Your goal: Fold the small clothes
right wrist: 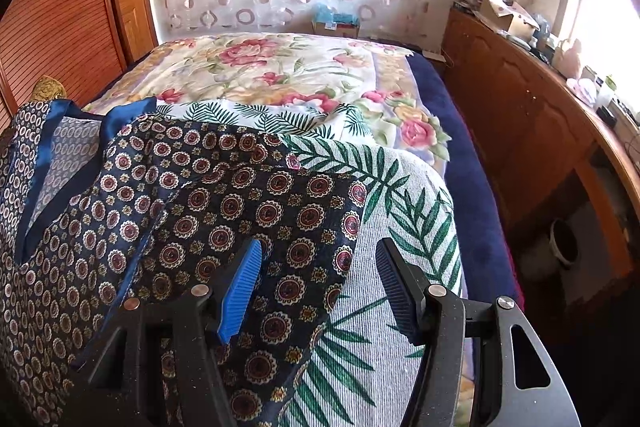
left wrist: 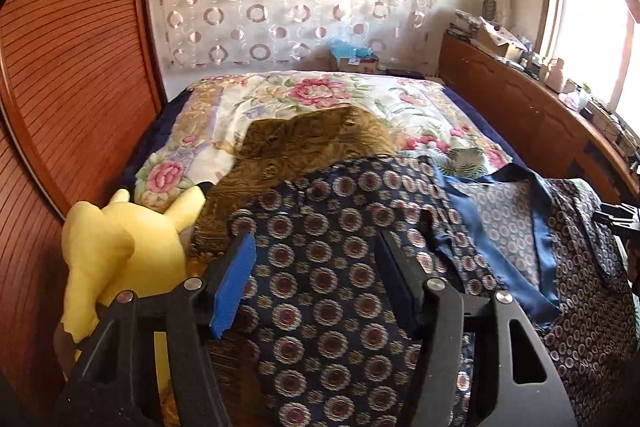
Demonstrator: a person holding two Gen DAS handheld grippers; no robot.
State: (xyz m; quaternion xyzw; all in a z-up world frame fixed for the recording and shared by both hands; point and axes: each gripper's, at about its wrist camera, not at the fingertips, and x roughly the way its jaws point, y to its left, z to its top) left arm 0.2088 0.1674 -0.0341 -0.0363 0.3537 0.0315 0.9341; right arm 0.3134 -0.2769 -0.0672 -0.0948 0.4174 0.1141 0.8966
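Left wrist: left gripper (left wrist: 316, 267) apart above navy patterned shirt (left wrist: 340, 227), unclamped; right gripper (right wrist: 318, 267) likewise apart, likely positioning to fold.

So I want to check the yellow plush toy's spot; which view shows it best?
The left wrist view: the yellow plush toy lies at the bed's left edge, beside the brown patterned cloth. The right wrist view doesn't show it.
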